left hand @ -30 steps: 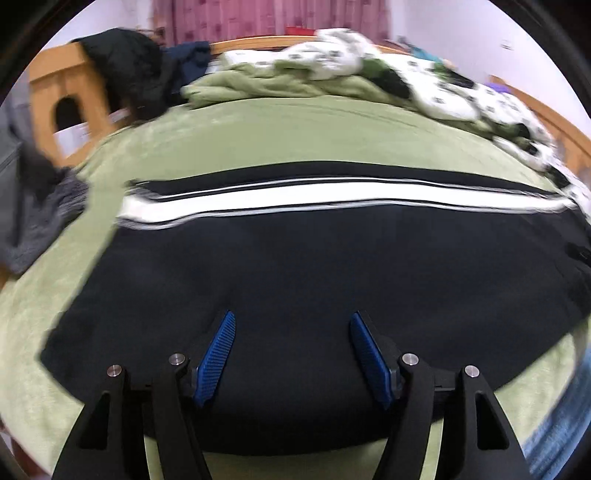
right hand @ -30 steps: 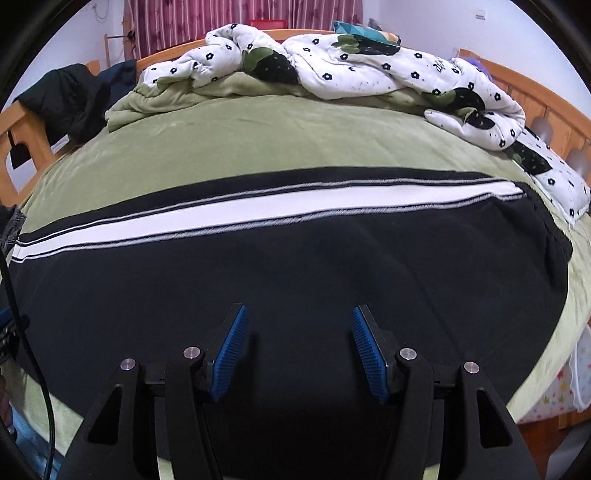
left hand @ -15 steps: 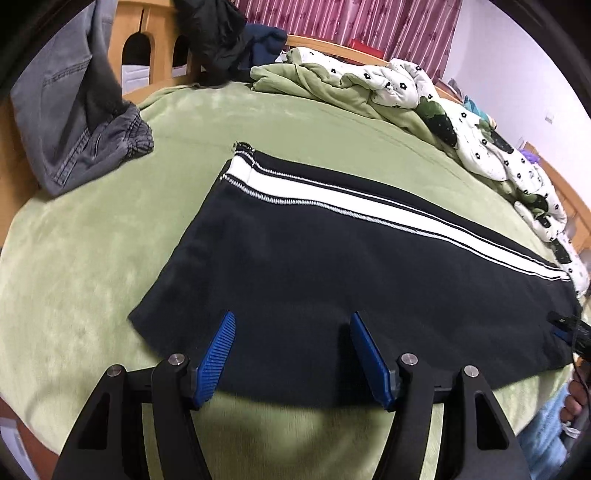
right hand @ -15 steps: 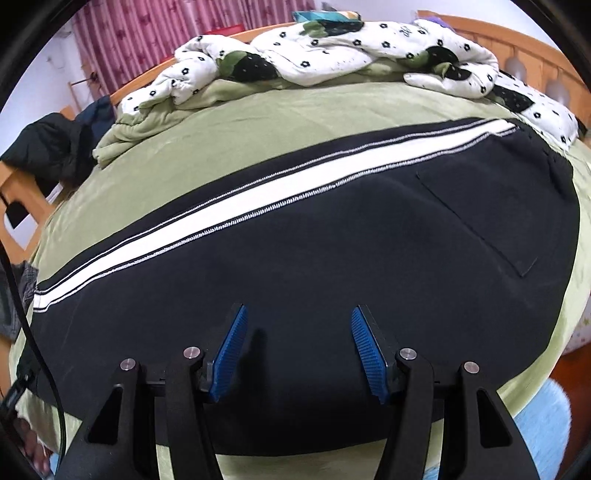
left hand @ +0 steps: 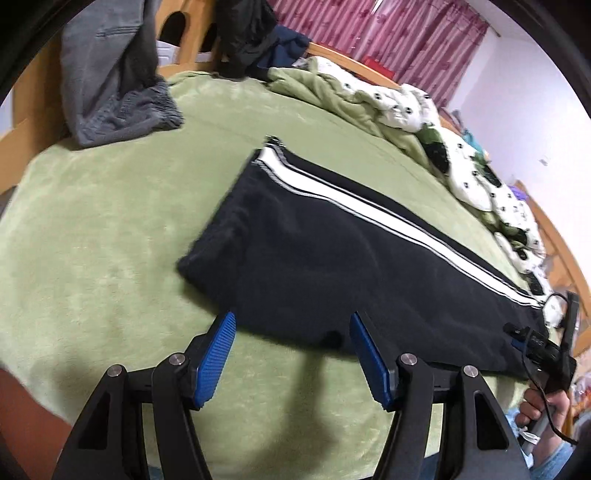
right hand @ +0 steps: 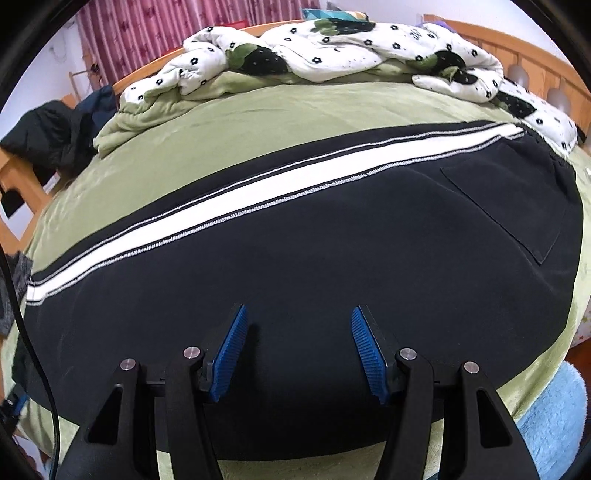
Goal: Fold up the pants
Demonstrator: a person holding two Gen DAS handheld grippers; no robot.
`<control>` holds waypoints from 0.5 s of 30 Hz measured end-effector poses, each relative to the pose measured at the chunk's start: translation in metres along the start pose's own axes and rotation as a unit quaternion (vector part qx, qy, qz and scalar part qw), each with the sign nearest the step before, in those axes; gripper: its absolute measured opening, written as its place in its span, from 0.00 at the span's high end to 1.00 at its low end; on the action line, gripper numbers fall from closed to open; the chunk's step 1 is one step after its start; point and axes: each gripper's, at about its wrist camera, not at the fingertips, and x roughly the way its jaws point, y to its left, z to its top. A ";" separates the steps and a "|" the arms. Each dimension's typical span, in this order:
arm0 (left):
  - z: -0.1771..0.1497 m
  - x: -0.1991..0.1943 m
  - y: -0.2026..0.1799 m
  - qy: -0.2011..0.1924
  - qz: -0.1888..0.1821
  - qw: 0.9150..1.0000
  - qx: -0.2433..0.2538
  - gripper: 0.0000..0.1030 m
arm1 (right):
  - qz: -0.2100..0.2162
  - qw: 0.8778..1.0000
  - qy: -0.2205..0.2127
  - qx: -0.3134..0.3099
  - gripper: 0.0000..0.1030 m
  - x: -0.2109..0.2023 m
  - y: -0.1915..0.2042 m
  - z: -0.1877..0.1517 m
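Observation:
Black pants (left hand: pixel 332 258) with a white side stripe lie flat, folded leg on leg, on a green bed. My left gripper (left hand: pixel 291 325) is open and empty, just off the near edge of the pants by the cuff end. My right gripper (right hand: pixel 297 321) is open and empty, hovering over the black fabric (right hand: pixel 332 266) near the waist end, where a back pocket (right hand: pixel 517 206) shows. The right gripper also shows in the left wrist view (left hand: pixel 546 350), held in a hand at the far right.
The green blanket (left hand: pixel 110 240) covers the bed. A white flowered quilt (right hand: pixel 332 48) is heaped at the far side. Grey jeans (left hand: pixel 110 81) and dark clothes (left hand: pixel 243 33) hang over the wooden bed frame at left. A blue rug (right hand: pixel 550 424) lies beside the bed.
My left gripper has swung left and drawn back off the pants toward the cuff end. My right gripper has shifted toward the waist end, bringing the pocket into view. Both stay open.

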 end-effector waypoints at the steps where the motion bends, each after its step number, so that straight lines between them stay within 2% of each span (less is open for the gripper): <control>1: 0.000 -0.001 0.003 -0.002 0.005 1.000 -0.004 0.39 | -0.001 1.000 0.001 -0.002 0.44 0.000 0.001 -0.001; 10: 0.000 0.016 0.030 0.002 -0.015 0.997 -0.080 0.42 | 0.001 1.000 0.005 -0.010 0.44 0.005 0.007 -0.005; 15: 0.006 0.023 0.031 -0.001 -0.007 0.997 -0.080 0.42 | 0.004 1.000 0.005 -0.010 0.44 0.007 0.010 -0.005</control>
